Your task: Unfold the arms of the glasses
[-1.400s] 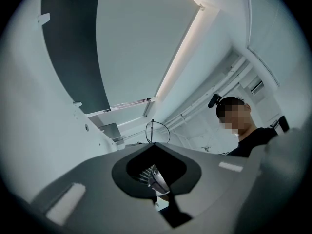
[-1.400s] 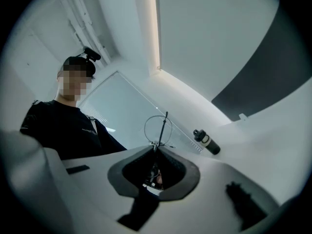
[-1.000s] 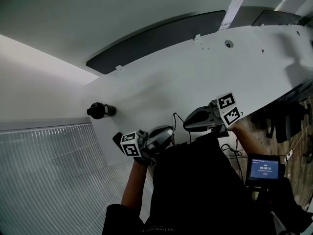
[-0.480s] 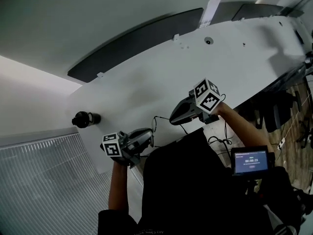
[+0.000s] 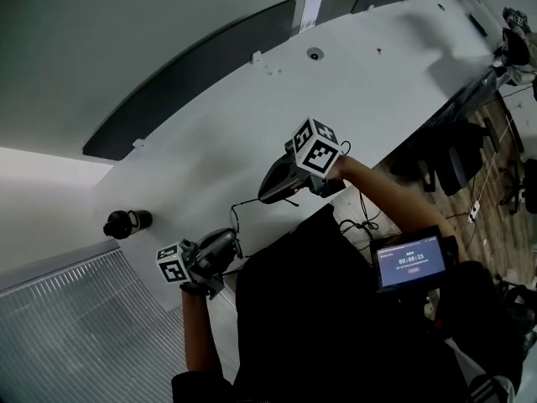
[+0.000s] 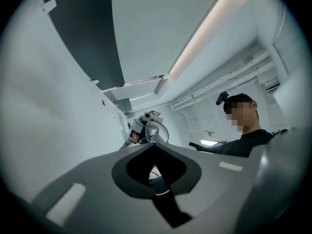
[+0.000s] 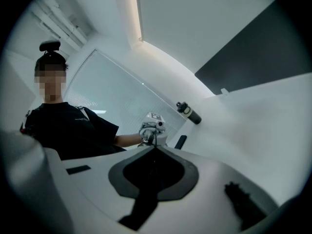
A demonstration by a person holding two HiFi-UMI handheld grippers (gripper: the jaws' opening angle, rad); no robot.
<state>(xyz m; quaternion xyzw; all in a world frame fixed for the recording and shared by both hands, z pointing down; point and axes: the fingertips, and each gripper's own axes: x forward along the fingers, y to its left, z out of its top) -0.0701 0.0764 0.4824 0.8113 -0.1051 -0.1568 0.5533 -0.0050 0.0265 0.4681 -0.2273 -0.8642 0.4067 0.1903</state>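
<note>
We see both pairs of jaws shut tight. The left hand-held gripper (image 5: pixel 234 240) and the right hand-held gripper (image 5: pixel 265 196) each pinch the thin black glasses (image 5: pixel 252 201). The glasses hang between them in the middle of the frame, over the near edge of the white table (image 5: pixel 352 82).

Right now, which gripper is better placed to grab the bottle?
Left, probably. The left gripper lies nearer the bottle; the right gripper is farther off. Both are shut and face each other, not it.
</note>
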